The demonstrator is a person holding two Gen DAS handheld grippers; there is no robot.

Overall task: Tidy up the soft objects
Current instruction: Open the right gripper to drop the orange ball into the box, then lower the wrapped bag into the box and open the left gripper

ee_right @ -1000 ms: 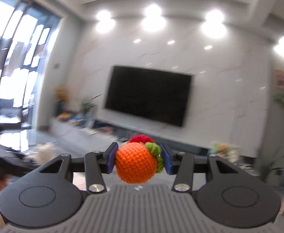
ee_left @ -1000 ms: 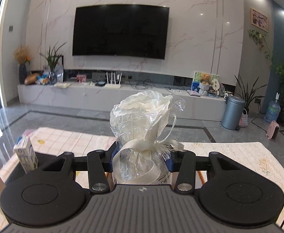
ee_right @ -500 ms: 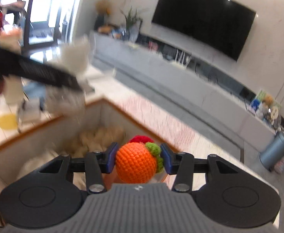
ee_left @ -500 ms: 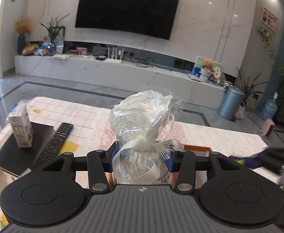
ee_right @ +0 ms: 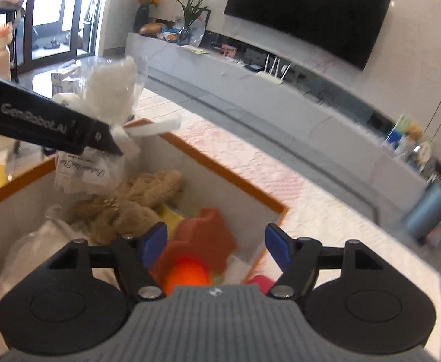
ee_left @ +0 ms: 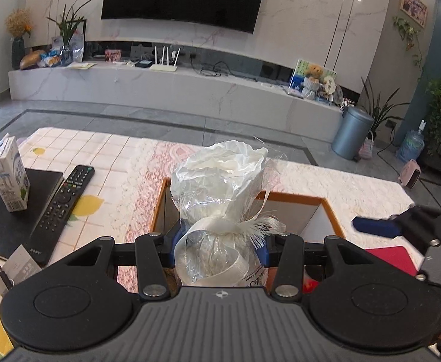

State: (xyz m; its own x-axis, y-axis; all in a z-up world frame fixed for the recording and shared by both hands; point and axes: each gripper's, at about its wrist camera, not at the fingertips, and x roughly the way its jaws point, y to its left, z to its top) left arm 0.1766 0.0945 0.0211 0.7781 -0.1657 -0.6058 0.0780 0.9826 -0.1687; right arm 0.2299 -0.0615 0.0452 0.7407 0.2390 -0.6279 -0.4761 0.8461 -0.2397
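My left gripper (ee_left: pixel 219 244) is shut on a clear-wrapped white bundle (ee_left: pixel 220 181) tied with a white ribbon, held over the near-left corner of an orange-rimmed box (ee_left: pixel 293 196). In the right wrist view my right gripper (ee_right: pixel 216 242) hangs over the same box (ee_right: pixel 220 166) with its jaws opening. A blurred orange crocheted ball (ee_right: pixel 187 273) sits just below them, free of the pads. Inside lie a brown plush toy (ee_right: pixel 139 199), an orange-red soft piece (ee_right: pixel 202 235) and white wrapped items. The bundle (ee_right: pixel 112 87) and left finger (ee_right: pixel 39 120) show at upper left.
On the cloth-covered table left of the box lie a black remote (ee_left: pixel 63 205) and a milk carton (ee_left: pixel 7 178) standing on a black notebook (ee_left: pixel 6 226). A red book (ee_left: pixel 392 259) lies right of the box, under the right gripper's blue fingertip (ee_left: pixel 374 227).
The right gripper swung down over the box and spread its jaws, letting go of the orange ball. The left gripper sank a little toward the box, still holding the bundle.
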